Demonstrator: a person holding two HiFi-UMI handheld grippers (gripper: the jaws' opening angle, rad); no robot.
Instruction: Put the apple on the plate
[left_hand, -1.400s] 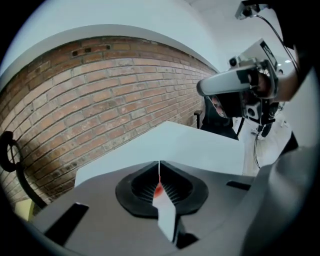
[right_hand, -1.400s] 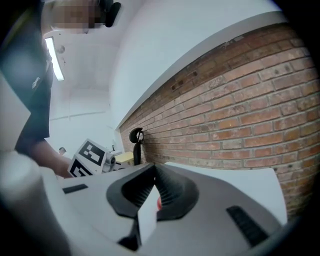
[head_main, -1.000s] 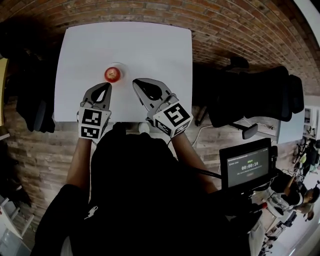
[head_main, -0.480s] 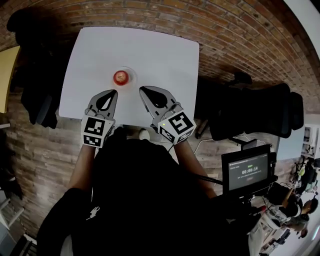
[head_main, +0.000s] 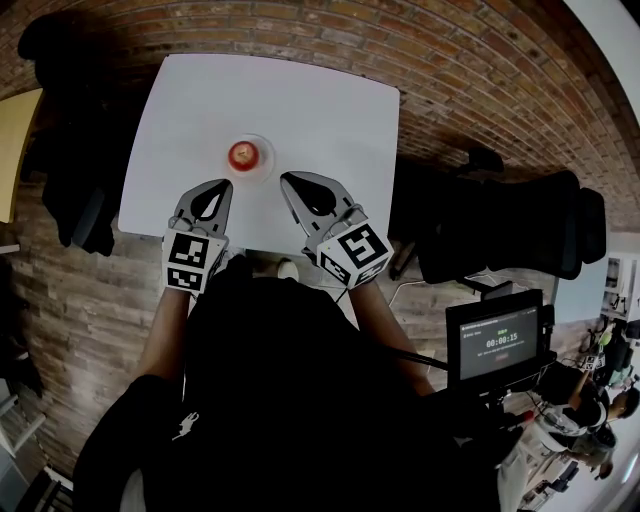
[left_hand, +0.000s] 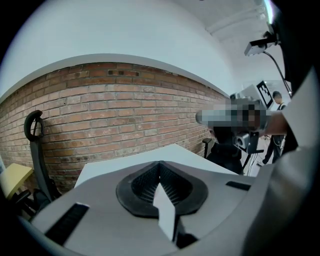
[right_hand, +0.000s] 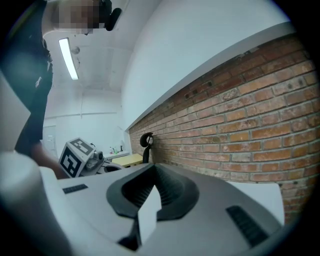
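Nearest, the person's bare forearms reach forward from dark sleeves toward the near edge of the white bench (head_main: 320, 110). Each hand holds a gripper, the two side by side and angled a little toward each other, marker cubes toward the body. The left gripper (head_main: 222, 185) points ahead and slightly down, and its own view shows its jaws pressed together at the tips with nothing between them. The right gripper (head_main: 285, 178) lies flatter, nearly level, and its jaws are likewise closed tip to tip and empty. Both are held over the near part of the bench, apart from the things on it. Just beyond the left gripper's tip, and a little to the left of the right one's, the red apple (head_main: 243, 154) sits on the small pale plate (head_main: 265, 160) near the bench's middle. Past the far edge of the bench rises a brick wall (left_hand: 125, 115), and a black chair (head_main: 500, 225) stands off to the right.
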